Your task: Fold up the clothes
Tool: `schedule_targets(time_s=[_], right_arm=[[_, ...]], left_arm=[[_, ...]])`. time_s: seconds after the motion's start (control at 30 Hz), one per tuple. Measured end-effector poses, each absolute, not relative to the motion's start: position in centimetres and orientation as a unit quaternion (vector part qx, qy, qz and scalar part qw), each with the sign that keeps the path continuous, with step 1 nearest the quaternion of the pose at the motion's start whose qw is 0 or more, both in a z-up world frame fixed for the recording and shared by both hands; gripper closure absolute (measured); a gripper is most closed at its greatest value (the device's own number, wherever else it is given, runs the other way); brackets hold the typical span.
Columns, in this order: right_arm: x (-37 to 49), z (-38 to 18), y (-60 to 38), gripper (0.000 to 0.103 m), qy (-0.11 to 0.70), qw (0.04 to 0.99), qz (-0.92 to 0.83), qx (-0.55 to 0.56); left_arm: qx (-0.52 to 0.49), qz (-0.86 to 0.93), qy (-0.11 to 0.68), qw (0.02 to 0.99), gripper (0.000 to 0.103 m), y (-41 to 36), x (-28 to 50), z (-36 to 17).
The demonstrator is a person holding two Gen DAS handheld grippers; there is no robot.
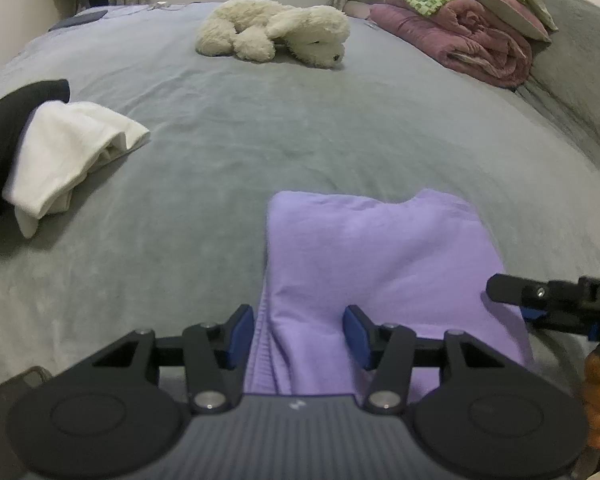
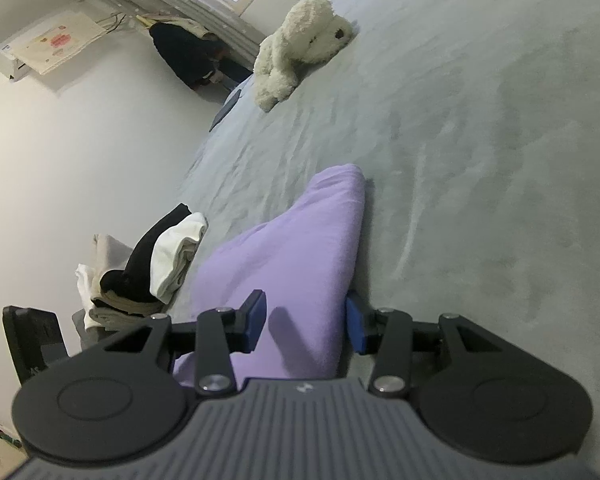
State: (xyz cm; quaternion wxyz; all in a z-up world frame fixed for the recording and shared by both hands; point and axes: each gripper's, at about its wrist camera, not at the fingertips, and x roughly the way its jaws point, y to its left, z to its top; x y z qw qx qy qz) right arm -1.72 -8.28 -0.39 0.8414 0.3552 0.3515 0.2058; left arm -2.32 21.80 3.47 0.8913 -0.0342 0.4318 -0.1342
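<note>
A folded lilac garment (image 1: 380,264) lies on the grey bed (image 1: 240,128). My left gripper (image 1: 298,336) is open, its blue pads either side of the garment's near left edge. My right gripper (image 2: 306,322) is open with the garment's right edge (image 2: 300,264) between its pads; the view is tilted. The right gripper also shows in the left wrist view (image 1: 508,292) at the garment's right side. A folded white garment (image 1: 72,160) rests on a black one (image 1: 4,132) at the left.
A white plush dog (image 1: 276,32) lies at the far middle of the bed. Rolled pink and green blankets (image 1: 468,28) sit at the far right. The stack of folded clothes (image 2: 152,264) sits near the bed's left edge by the wall.
</note>
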Motion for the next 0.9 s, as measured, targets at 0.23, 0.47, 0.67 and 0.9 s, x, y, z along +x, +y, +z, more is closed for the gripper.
schedule_targets(time_s=[0.23,0.47,0.67,0.9], right_arm=[[-2.2,-0.6,-7.8,0.059,0.342,0.847,0.216,0.345],[-2.1,-0.7,-7.6,0.062,0.349,0.839,0.224,0.352],[-2.0,-0.8,-7.1,0.077,0.349,0.844,0.21,0.349],[-2.3,-1.5,-8.1,0.084,0.343,0.828,0.206,0.393]], left_arm=[[-0.048,-0.134,0.433,0.89,0.053,22.1,-2.2,3.4],[-0.049,-0.134,0.433,0.89,0.053,22.1,-2.1,3.4],[-0.059,-0.135,0.433,0.889,0.053,22.4,-2.1,3.4],[-0.057,-0.136,0.431,0.89,0.053,22.4,-2.0,3.3]])
